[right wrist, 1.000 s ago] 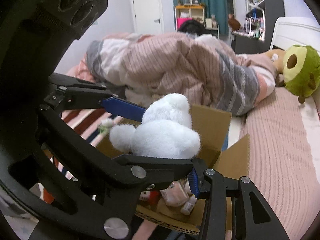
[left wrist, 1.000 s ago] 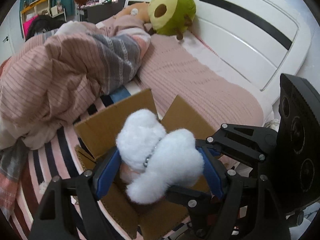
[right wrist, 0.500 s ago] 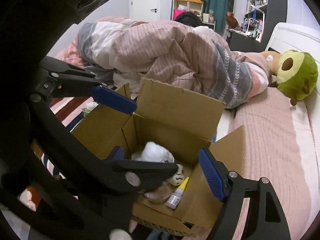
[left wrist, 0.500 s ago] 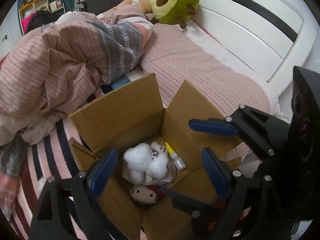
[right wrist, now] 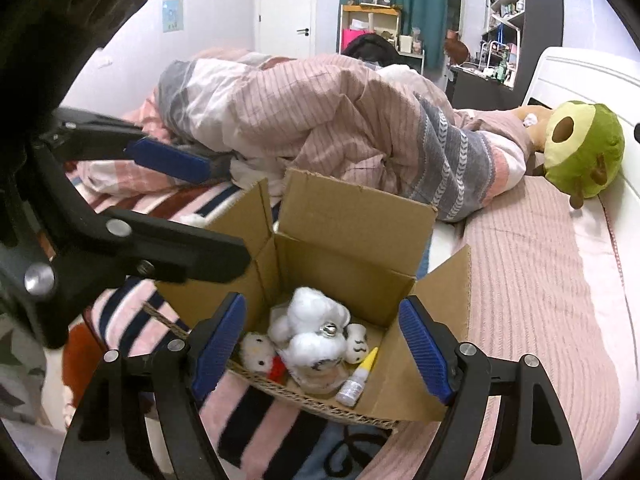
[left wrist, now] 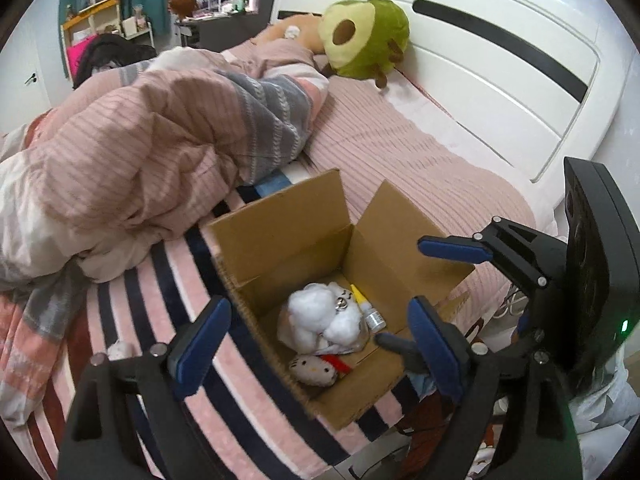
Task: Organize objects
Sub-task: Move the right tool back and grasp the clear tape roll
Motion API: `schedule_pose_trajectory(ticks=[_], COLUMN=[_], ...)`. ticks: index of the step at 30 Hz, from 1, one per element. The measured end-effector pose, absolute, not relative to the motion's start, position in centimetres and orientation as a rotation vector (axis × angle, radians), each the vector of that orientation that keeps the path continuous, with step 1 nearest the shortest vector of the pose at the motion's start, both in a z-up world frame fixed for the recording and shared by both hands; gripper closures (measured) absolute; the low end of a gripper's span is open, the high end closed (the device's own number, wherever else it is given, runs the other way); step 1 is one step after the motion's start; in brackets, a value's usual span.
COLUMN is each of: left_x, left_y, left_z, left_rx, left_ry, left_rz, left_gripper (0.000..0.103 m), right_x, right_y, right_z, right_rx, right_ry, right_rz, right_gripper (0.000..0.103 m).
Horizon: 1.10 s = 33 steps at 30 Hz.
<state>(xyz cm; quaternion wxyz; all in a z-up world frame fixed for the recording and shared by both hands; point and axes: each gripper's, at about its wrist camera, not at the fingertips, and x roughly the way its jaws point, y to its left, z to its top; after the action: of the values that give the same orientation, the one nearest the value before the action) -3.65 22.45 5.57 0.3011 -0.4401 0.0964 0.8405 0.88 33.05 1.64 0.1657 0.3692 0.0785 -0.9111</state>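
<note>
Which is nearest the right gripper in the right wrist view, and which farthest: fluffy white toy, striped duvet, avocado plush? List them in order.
1. Fluffy white toy: in the cardboard box, just beyond the open right gripper.
2. Striped duvet: heaped behind the box.
3. Avocado plush: far right, by the headboard.

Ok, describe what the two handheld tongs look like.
Both tongs, left and right, are matte black linkage frames with silver screw heads and two fingers each, faced with ribbed blue pads. The right unit's black housing has round recesses and a small green light.
</note>
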Motion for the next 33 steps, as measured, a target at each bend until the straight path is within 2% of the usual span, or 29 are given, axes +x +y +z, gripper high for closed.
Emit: schedule_pose_trajectory(ticks=[8, 16, 24, 33], left_x=[-2.6, -1.9, -1.9, -3.0], left_y=[15.4, 5.7, -1.4, -4.2], left_z=[5.8, 4.0, -0.4, -5.6], left_rx=[-1.147, -1.152, -1.248, -1.362], left_ry=[0.154, 0.046, -0.019, -0.068], left_rz=[2.308, 2.429, 2.525, 2.512], left_gripper=[0.015, 0.015, 0.015, 0.015], right_x=[1.6, 1.4, -0.3, -3.6], right_y=[29.1, 20.9, 13.3, 12.2], right_z=[2.8, 2.9, -2.3, -10.2], right_rx=[1.021, 0.953, 1.033, 1.228], right_ry=[0.233, 0.203, 0.165, 0.080], right_rz=[-2.570, -2.422, -2.269, -2.304], right_gripper=[0.026, 0.026, 0.026, 0.027])
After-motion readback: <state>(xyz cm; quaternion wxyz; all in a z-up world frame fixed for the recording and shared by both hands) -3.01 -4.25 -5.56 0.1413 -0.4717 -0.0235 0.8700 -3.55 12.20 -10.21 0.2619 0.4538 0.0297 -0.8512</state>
